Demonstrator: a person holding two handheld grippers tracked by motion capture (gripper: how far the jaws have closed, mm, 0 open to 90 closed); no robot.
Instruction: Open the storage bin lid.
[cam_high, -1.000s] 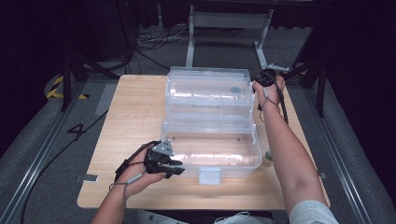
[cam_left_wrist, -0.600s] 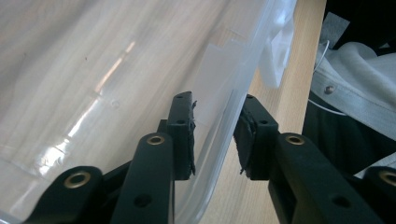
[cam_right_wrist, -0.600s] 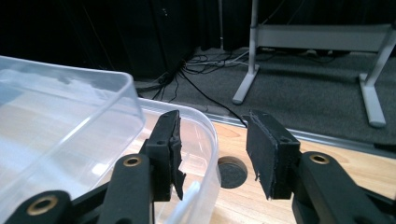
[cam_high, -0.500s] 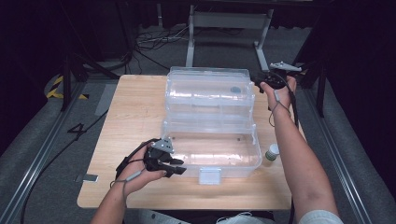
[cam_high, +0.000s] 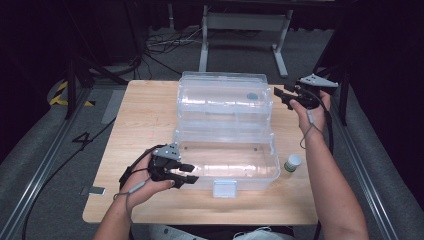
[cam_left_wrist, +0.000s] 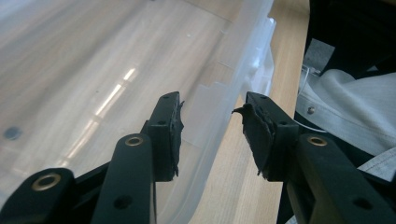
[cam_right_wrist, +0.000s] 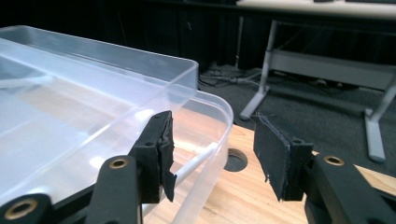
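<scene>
Floor marking: a black "4" (cam_high: 82, 140) on the grey floor left of the table (cam_high: 145, 107); no other legible writing. Box (cam_high: 225, 150): clear plastic, rectangular with rounded corners, smooth and glossy, standing open mid-table, its lid (cam_high: 224, 95) folded back toward the far edge; a white latch tab (cam_high: 224, 188) hangs at the near wall. Table: pale wood-grain top. Bottle (cam_high: 292, 163): small, white cap, greenish label too small to read, just right of the box. Left gripper (cam_high: 186, 172): black jaws have just been opening, now spread astride the box's near-left rim, pads clear of it. Right gripper (cam_high: 281, 94): jaws have just been opening, now spread and empty, beside the lid's right end.
</scene>
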